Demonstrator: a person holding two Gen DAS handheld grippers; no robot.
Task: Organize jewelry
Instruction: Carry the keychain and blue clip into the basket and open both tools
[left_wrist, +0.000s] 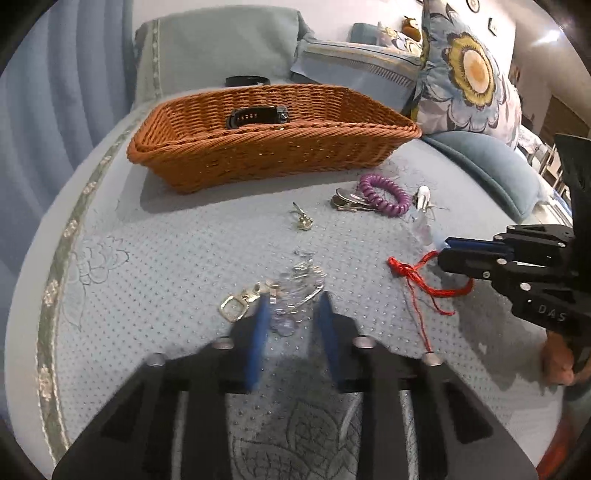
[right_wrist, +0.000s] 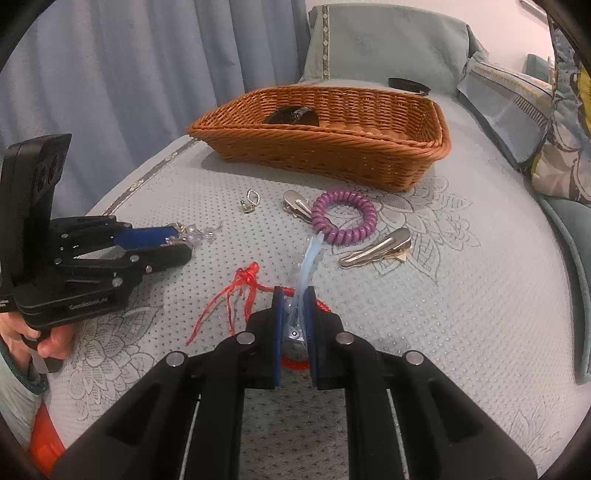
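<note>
Surface: blue quilted bed (right_wrist: 461, 295), wicker basket (right_wrist: 332, 155) at back.
Left tongs (left_wrist: 291, 314): parted around clear bracelet (left_wrist: 299, 288).
Right tongs (right_wrist: 294, 306): clamping pale strap (right_wrist: 310, 258).

Woven wicker basket (left_wrist: 258, 162), shiny metal clips (right_wrist: 375, 248)

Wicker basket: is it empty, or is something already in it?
Not empty. The wicker basket holds one dark strap-like item, seen over the near rim in both wrist views. The other pieces lie outside on the bedspread.
</note>
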